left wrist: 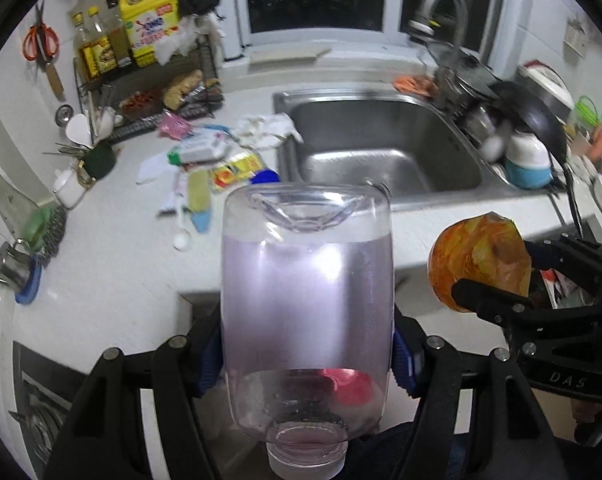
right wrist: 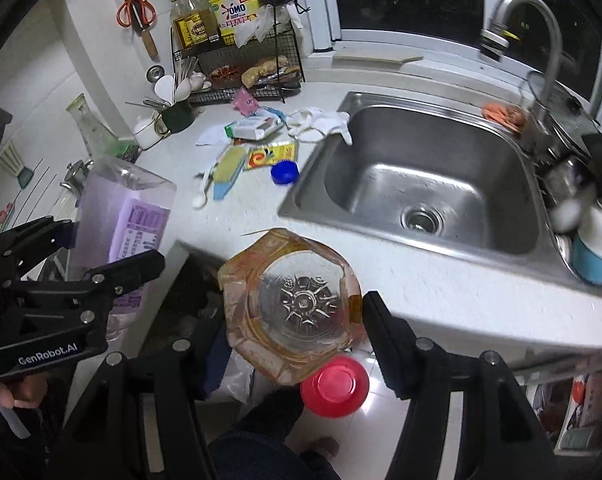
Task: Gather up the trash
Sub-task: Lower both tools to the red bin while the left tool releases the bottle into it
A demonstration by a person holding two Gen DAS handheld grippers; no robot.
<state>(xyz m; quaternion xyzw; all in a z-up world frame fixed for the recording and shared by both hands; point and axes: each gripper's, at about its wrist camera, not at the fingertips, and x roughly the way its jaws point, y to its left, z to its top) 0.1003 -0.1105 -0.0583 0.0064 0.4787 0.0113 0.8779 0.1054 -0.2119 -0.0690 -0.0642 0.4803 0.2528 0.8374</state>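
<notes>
Left claw [left wrist: 307, 344] clamped on clear plastic bottle [left wrist: 307, 300], neck toward camera, held off the worktop [left wrist: 113, 272] edge. Right claw [right wrist: 297, 316] clamped on oily orange bottle [right wrist: 293, 304], base facing out. Wrapper litter [right wrist: 257, 148] at 11 o'clock beside sink [right wrist: 421, 184]. Red cap [right wrist: 335, 385] below.

Home kitchen, steel sink [right wrist: 421, 184] (cluttered), faucet [right wrist: 537, 28]

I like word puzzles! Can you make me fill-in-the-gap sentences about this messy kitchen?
1. The left gripper holds a clear plastic bottle with a ____ label.
2. The right gripper holds an oily, orange-stained clear plastic bottle with a ____ cap.
3. The round blue lid lies on the white counter beside the steel ____.

Missing words: purple; red; sink
</notes>
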